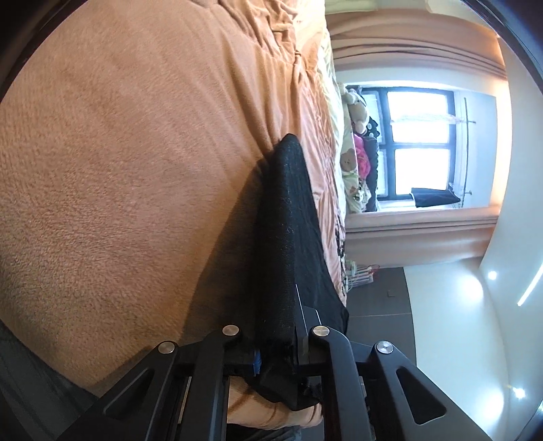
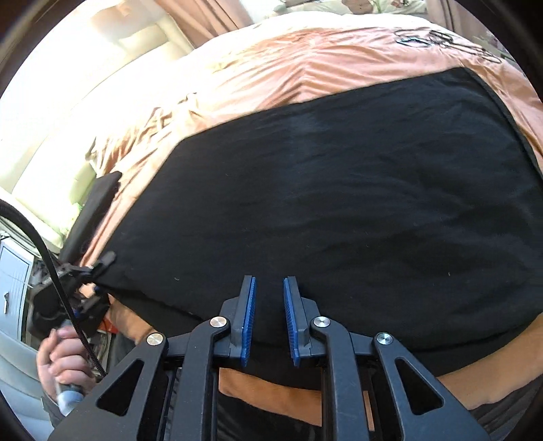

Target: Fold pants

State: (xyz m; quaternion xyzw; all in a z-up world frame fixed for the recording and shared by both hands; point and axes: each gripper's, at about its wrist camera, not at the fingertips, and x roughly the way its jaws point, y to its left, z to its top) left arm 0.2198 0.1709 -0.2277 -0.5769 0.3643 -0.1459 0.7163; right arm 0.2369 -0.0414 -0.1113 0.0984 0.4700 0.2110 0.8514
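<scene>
Black pants (image 2: 339, 203) lie spread flat across an orange blanket (image 2: 305, 68) on a bed. My right gripper (image 2: 269, 288) is open, its blue pads (image 2: 249, 315) hovering over the near edge of the pants with nothing between them. My left gripper (image 1: 276, 342) is shut on an edge of the pants (image 1: 292, 237), and the cloth rises between its fingers. In the right wrist view the left gripper (image 2: 98, 268) shows at the far left, gripping the left corner of the pants, held by a hand.
The orange blanket (image 1: 118, 169) covers the bed. Pillows and plush toys (image 1: 356, 112) sit at the head of the bed by a window (image 1: 420, 142). A dark object (image 2: 95, 210) lies at the bed's left edge. Curtains (image 2: 210, 20) hang behind.
</scene>
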